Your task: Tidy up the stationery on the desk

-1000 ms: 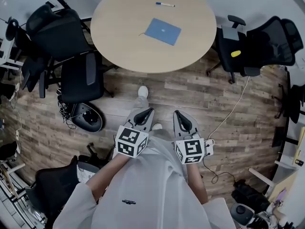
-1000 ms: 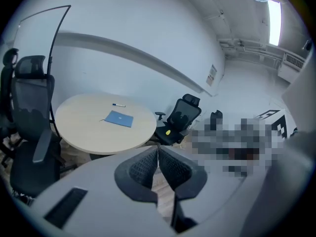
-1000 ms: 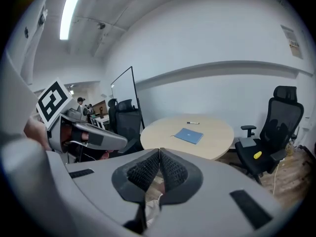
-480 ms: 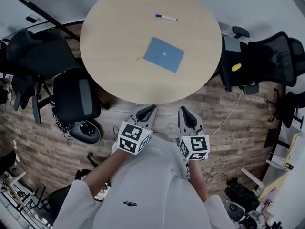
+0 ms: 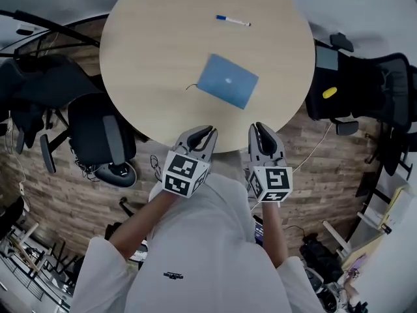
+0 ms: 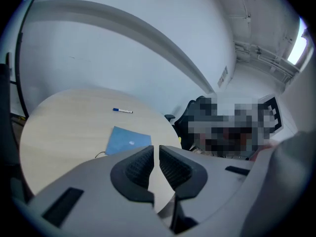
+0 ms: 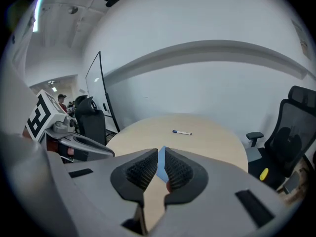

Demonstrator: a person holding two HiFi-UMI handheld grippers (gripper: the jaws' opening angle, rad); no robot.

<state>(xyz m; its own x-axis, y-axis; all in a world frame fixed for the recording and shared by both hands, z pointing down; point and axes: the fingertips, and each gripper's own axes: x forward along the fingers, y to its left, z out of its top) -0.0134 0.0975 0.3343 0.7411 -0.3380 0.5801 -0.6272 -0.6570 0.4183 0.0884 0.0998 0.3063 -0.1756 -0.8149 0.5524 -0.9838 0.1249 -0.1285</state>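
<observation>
**A:** Much room round the table?

**B:** A black chair crowded its left edge. The left gripper and right gripper hung at the near edge, jaws pressed together on nothing. The blue notebook lay mid-table, the pen well beyond it, with bare wood around both.

**A:** Any writing?

**B:** There was a pale mark on the notebook cover, too small to read.
</observation>
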